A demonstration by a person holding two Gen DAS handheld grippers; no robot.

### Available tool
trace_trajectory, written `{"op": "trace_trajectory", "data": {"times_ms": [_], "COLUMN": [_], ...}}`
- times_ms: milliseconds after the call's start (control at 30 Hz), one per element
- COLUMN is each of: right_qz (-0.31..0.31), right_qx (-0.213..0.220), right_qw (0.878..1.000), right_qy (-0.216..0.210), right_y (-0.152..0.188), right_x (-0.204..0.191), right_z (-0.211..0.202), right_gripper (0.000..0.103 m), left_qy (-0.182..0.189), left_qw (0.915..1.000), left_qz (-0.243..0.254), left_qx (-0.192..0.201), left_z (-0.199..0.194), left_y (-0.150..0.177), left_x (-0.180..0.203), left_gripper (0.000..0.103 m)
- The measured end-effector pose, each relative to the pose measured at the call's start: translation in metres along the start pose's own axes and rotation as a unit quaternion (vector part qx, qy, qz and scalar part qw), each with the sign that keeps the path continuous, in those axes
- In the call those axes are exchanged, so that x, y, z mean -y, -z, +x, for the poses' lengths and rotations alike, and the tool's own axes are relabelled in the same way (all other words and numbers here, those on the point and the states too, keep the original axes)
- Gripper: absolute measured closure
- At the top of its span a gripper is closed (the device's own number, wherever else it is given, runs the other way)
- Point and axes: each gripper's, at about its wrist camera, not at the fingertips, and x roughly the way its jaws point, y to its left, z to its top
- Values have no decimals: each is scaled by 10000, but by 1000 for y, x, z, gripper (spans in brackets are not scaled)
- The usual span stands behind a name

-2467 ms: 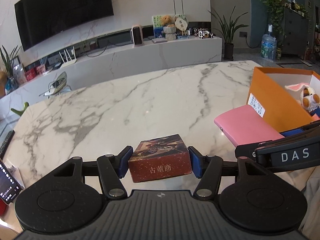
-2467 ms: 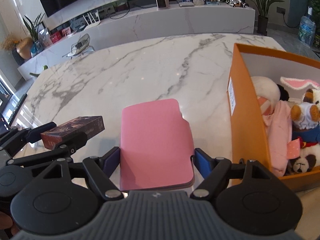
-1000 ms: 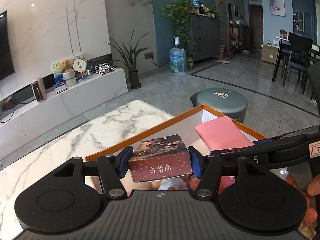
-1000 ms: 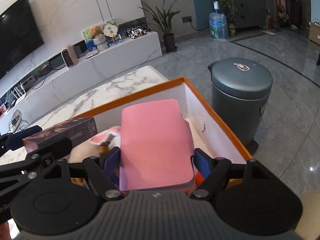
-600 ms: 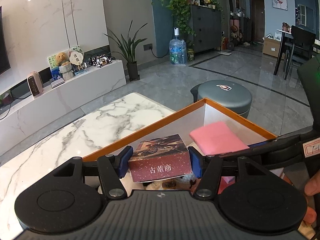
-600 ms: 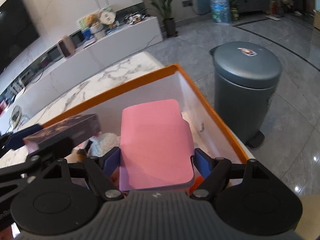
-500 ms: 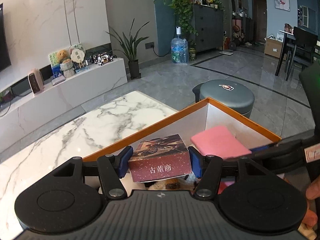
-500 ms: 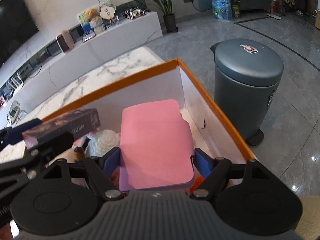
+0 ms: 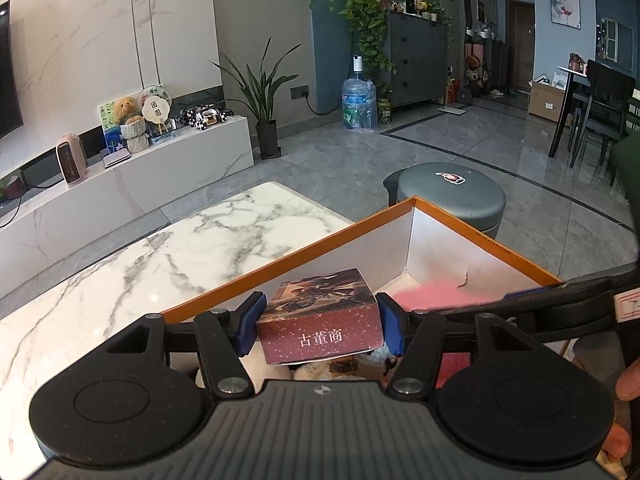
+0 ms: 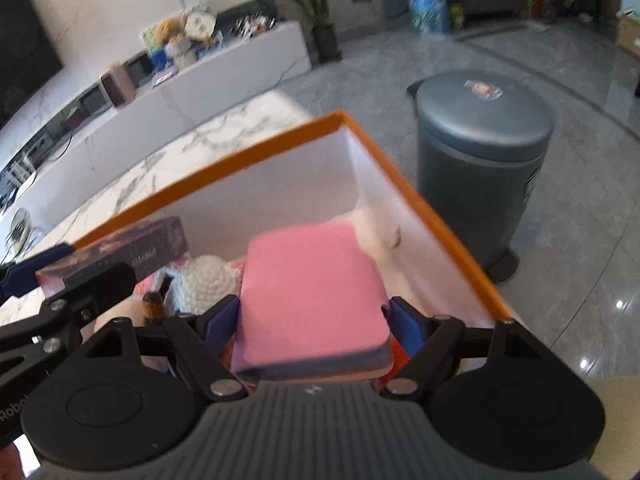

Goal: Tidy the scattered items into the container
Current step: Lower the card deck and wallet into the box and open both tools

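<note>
My left gripper (image 9: 319, 322) is clamped on a dark red card box (image 9: 320, 320) printed with white characters, its blue pads pressing the box's two short sides; the box hangs over the open orange container (image 9: 280, 264), just inside its near-left wall. My right gripper (image 10: 311, 322) has just been opening its jaws, and the pink notebook (image 10: 312, 296) lies between them with a thin gap showing at the right-hand pad, so the pads no longer pinch it. In the right wrist view the notebook is blurred and tilted, its far edge toward 12 o'clock, and it sits inside the container above the other contents; whether it rests on them I cannot tell. At 9 o'clock from the notebook lies a white crocheted toy (image 10: 208, 280), and past it, at about 10 o'clock, the card box shows again in my left gripper. In the left wrist view the notebook appears as a pink patch at 3 o'clock from the card box, low against the white inner wall of the container. The container stands at the edge of the marble surface (image 9: 160, 264). Beyond its far corner, at 1 o'clock, a grey lidded bin (image 10: 480, 152) stands on the floor. A fingertip (image 9: 628, 384) shows at the right margin of the left wrist view.
</note>
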Motion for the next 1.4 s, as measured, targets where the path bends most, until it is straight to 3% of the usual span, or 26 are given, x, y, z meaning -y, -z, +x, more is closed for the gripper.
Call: {"op": "trace_trajectory", "data": {"times_ms": [233,333,400,500,667,833,1033,1300,1400], "right_qz": [271,292,304,427,664,899,758,785,769], "right_qx": [601,825,876,925,936,904,807,731,735], "right_qw": [9976,9956,9947,9931,9908,9896,9925,9933,9935], "right_qy": [195,339,454,579,712,667,509,418,418], "right_y": [13,16,15,14,14,14,14,14,15], "right_x": [8,6,5,8,16,27,24,26,25], "right_z": [-27,-34,-34,-34,-33,-32,-30,-29,-29], "right_gripper": [16,32,52,70,81,81,80,80,80], "left_qy": [125,210,316,462,659,840,1262,1028,954], "left_qw": [9999,9997,9992,9980,9973,9955,9891,9911,9917], "left_qz": [20,123,214,410,328,399,667,747,809], "left_qx": [26,59,97,116,16,-157,-359,-407,-307], "left_z": [0,0,0,2,12,21,25,26,22], "left_y": [-2,-2,-2,0,-1,2,13,21,21], "left_x": [7,14,20,30,36,39,52,58,60], "left_gripper": [34,34,34,34,34,35,35,33,27]}}
